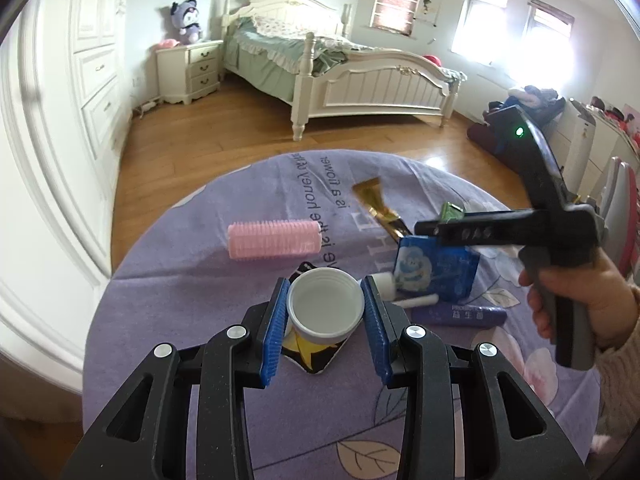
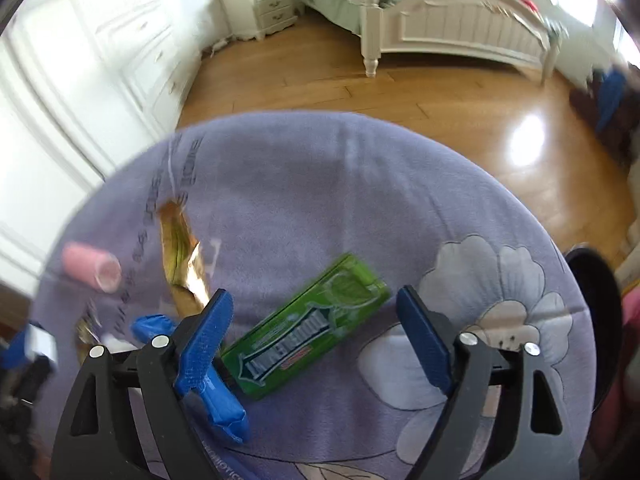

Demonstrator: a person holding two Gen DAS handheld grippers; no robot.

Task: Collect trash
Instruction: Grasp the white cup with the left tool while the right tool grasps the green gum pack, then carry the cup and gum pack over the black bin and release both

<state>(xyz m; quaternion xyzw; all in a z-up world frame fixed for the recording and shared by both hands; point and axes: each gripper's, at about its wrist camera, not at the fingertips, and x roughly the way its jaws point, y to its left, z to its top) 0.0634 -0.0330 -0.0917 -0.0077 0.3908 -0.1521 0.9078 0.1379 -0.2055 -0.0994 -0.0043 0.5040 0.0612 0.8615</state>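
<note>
With the left gripper (image 1: 325, 312) clamped on the white cap (image 1: 325, 307), the right gripper (image 2: 316, 344), fingers apart, should probably straddle the green packet (image 2: 308, 332) squarely before closing.

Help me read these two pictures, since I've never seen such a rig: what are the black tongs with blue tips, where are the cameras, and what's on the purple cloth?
A person holds one pair of tongs in each hand, each carrying a forward-looking fisheye camera. The left tongs grip a white cup. The right tongs stand open over a green pack; the left view shows them from outside, with the hand. On the purple tablecloth also lie a pink roller, gold wrapper and blue packet.
</note>
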